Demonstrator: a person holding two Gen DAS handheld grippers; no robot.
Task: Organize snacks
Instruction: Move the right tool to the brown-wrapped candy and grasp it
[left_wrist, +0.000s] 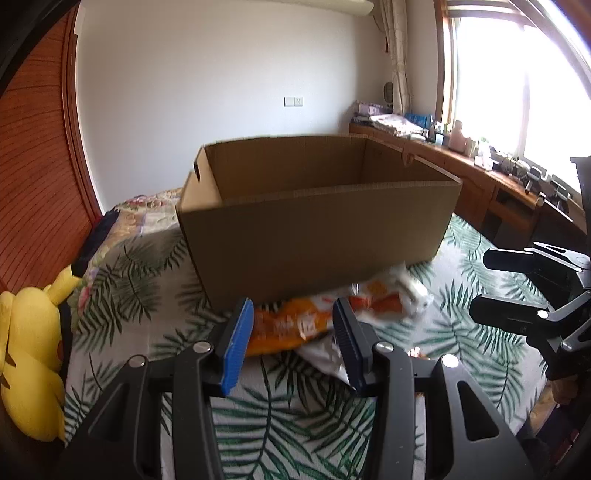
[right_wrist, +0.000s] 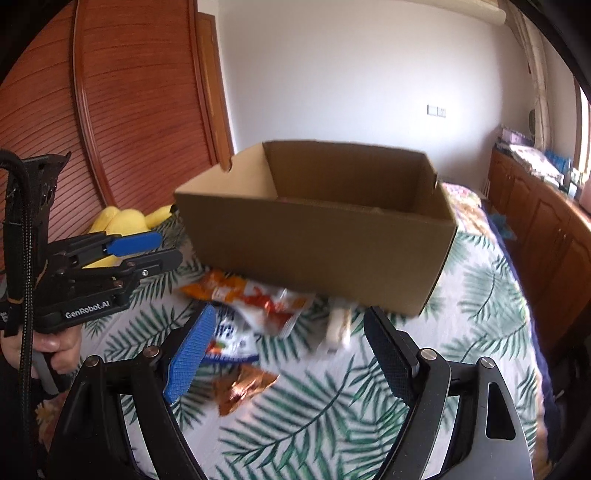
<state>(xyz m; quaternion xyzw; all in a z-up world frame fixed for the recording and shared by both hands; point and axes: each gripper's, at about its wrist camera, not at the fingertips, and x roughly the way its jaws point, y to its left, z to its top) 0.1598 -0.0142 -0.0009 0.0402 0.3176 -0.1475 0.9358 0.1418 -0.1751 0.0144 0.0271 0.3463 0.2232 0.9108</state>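
Cardboard box: brown open-topped cardboard box (left_wrist: 314, 229) with cut-out handle slots stands on the leaf-print bedspread (left_wrist: 280, 417), straight ahead of both grippers; the part of its inside that shows holds nothing, the floor mostly hidden by the near wall.
Left gripper: left gripper (left_wrist: 293, 343), blue ribbed pads, jaws part-way apart and pressing on nothing; the orange crinkly snack packet (left_wrist: 291, 325) lies just beyond and between its tips.
Right gripper: right gripper (right_wrist: 288, 354), jaws wide, nothing between them.
Snacks: all outside the box, on the bedspread against its near wall. Ahead of the right gripper lie the orange-and-white packet (right_wrist: 258, 299), a white-and-blue packet (right_wrist: 231, 338) beside its left pad, a shiny copper foil packet (right_wrist: 242, 387) nearer in, and a pale blurred item (right_wrist: 338, 328).
Plush: yellow plush toy (left_wrist: 29, 365) far left of the left gripper.
Hand: a person's hand (right_wrist: 55, 354) grips the left gripper's handle.
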